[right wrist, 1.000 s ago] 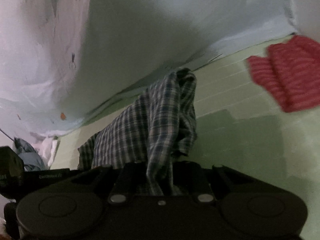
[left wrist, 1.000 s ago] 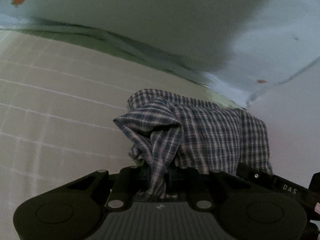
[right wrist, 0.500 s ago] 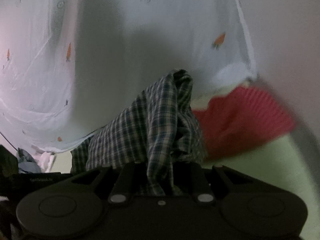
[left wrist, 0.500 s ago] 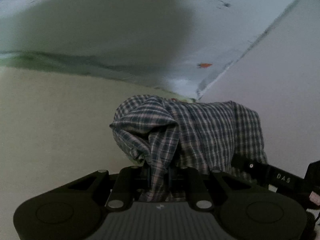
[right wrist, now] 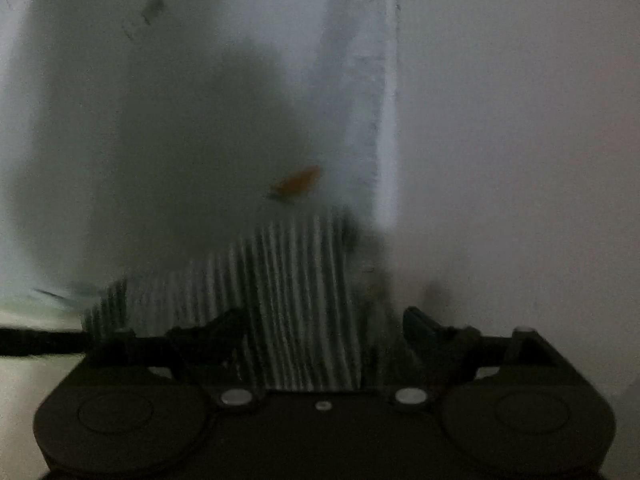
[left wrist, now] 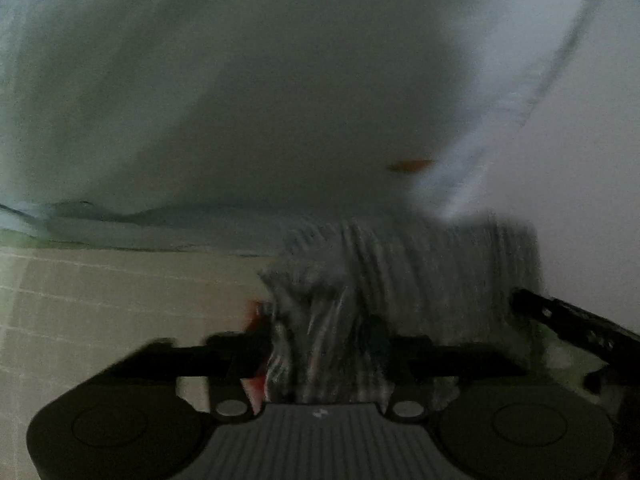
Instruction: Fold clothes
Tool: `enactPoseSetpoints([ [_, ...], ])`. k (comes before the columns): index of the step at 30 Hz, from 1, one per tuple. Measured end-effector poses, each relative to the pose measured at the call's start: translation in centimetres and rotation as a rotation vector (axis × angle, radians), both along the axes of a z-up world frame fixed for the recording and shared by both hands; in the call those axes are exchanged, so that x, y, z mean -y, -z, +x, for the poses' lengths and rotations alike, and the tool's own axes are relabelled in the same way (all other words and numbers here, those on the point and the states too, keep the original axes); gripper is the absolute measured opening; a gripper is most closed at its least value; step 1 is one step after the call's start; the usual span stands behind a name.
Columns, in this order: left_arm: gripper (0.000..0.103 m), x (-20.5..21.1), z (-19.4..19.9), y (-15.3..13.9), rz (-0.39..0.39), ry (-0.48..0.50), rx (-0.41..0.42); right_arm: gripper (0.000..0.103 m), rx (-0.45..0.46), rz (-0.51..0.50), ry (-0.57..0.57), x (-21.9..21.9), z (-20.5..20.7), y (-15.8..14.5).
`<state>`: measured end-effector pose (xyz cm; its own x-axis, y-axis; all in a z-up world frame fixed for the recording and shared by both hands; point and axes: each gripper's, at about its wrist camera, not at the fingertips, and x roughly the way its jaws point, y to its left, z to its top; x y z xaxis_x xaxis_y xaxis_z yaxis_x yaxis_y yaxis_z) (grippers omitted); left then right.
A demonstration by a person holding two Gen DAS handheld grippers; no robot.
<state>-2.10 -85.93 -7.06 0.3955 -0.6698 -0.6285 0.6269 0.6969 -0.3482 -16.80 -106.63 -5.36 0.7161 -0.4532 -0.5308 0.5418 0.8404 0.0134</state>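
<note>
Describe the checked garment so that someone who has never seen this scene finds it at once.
Start at the pale netting printed with small orange shapes that fills the background. Just below it, in front of each camera, hangs the plaid shirt, lying between the opening fingers of both grippers. Its blurred dark-and-white check sets it apart: everything around it is plain and pale, save a sliver of red cloth beside it.

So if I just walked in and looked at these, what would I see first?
First, the blurry checked shirt, bunched in the middle of both views between each gripper's jaws, which are opening. In the left view it sits between the left gripper; in the right view, the right gripper. Next, a little orange mark on the pale cloth hanging behind the shirt.
</note>
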Motion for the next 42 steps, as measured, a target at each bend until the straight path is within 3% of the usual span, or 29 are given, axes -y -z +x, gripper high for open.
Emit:
enactPoseSetpoints([
  [3,0.079,1.8,1.5,1.9,0.067,-0.056,0.039,0.092,0.02,-0.066,-0.009,-0.6,1.3,2.4],
  [5,0.087,2.3,2.0,3.3,0.115,-0.061,0.061,0.096,0.019,-0.018,-0.029,-0.4,2.0,4.6],
  [8,0.087,3.6,3.6,6.1,0.179,-0.076,0.025,0.097,0.016,0.061,-0.059,-0.1,2.9,8.1],
  [11,0.088,4.6,4.9,9.1,0.241,-0.097,-0.049,0.098,-0.068,0.176,-0.016,1.3,4.2,12.0],
  [12,0.088,5.0,5.2,9.7,0.253,-0.089,-0.069,0.098,-0.074,0.18,-0.011,1.3,4.3,11.9],
  [16,0.088,4.6,4.0,8.0,0.245,-0.021,0.012,0.1,-0.089,0.165,0.004,0.5,4.0,10.7],
  [19,0.097,3.8,2.5,5.2,0.225,0.011,0.087,0.102,-0.092,0.132,0.011,-0.8,3.0,8.8],
  [25,0.101,0.3,-1.4,-1.1,0.126,0.04,0.21,0.102,-0.028,0.066,0.086,-3.9,-0.4,2.9],
  [31,0.103,-6.2,-6.8,-7.1,0.015,0.017,0.297,0.103,0.052,-0.015,0.101,-9.4,-4.8,-3.2],
  [36,0.103,-12.3,-12.0,-10.2,-0.054,-0.009,0.403,0.103,0.11,-0.053,0.136,-14.9,-8.7,-6.3],
  [39,0.103,-16.2,-15.2,-11.4,-0.046,0.009,0.469,0.103,0.145,-0.018,0.155,-18.4,-11.6,-7.0],
  [42,0.103,-19.3,-18.2,-11.6,-0.009,0.037,0.466,0.103,0.115,0.036,0.18,-22.1,-14.7,-7.3],
])
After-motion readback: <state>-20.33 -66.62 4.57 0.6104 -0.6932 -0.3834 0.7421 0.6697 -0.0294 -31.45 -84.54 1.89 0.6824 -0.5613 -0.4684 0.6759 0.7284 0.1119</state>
